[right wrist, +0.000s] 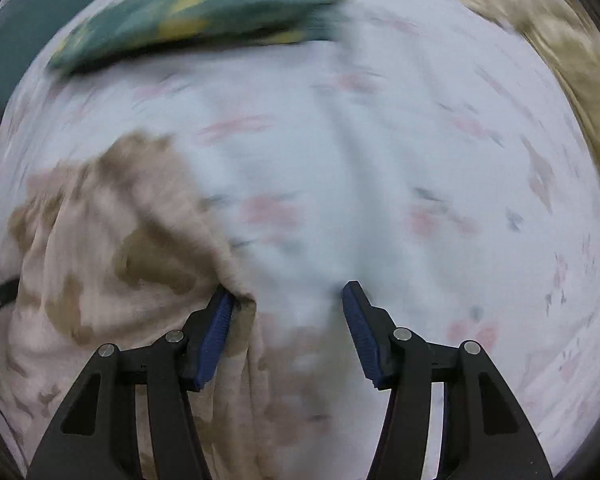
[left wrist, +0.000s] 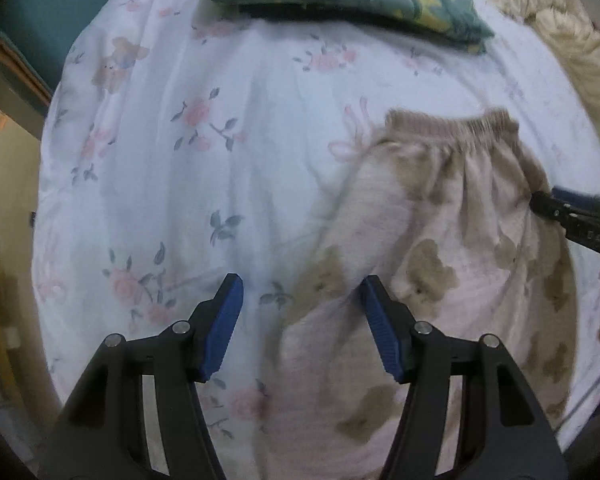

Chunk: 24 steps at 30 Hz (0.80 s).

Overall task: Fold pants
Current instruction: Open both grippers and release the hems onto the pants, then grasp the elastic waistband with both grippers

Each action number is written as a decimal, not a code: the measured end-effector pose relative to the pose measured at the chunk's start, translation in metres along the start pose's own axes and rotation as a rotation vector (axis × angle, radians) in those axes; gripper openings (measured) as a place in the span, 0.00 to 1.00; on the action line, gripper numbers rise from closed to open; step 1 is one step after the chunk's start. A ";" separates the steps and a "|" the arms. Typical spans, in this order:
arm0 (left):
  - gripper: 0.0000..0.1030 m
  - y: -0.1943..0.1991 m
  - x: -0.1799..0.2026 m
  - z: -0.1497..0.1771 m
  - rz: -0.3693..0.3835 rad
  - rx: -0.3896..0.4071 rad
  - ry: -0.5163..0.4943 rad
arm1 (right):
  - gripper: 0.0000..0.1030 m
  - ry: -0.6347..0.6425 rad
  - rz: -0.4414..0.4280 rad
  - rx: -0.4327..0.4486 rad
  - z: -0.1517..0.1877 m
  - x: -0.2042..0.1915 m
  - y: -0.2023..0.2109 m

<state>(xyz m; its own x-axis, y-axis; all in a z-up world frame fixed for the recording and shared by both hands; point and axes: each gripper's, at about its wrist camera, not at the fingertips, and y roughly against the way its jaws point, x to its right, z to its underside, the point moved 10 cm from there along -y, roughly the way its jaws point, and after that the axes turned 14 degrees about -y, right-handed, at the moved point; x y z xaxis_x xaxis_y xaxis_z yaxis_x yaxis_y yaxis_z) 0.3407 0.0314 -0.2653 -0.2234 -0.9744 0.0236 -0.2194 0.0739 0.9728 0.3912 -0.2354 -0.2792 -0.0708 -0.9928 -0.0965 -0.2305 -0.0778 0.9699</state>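
On the flowered bedsheet (left wrist: 220,200) my left tongs (left wrist: 300,292) gape empty over the pants' (left wrist: 440,240) left edge; my right tongs (right wrist: 288,296), also wide, straddle the right edge; waistband (left wrist: 452,126) far, legs running toward me.

Two wrist views, close over the bed

Each faces forward past its own claw; both share the pants (left wrist: 440,248) and, far ahead, the green folded cloth (right wrist: 204,12).
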 end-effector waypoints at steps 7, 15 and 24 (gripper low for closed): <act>0.56 0.016 0.005 -0.028 0.170 0.054 -0.023 | 0.58 0.094 -0.164 -0.013 -0.013 -0.024 0.041; 0.42 -0.005 0.027 -0.075 0.196 0.044 -0.135 | 0.61 0.025 -0.321 -0.074 -0.045 -0.060 0.027; 0.02 -0.006 0.021 -0.094 0.110 0.080 -0.262 | 0.04 0.177 -0.251 -0.072 -0.050 -0.089 0.009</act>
<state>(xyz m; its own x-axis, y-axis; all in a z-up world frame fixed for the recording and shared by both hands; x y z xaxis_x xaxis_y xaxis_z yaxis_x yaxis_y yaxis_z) 0.4267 -0.0096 -0.2485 -0.4848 -0.8727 0.0573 -0.2521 0.2022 0.9463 0.4437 -0.1522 -0.2507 0.1508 -0.9417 -0.3008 -0.1495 -0.3226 0.9347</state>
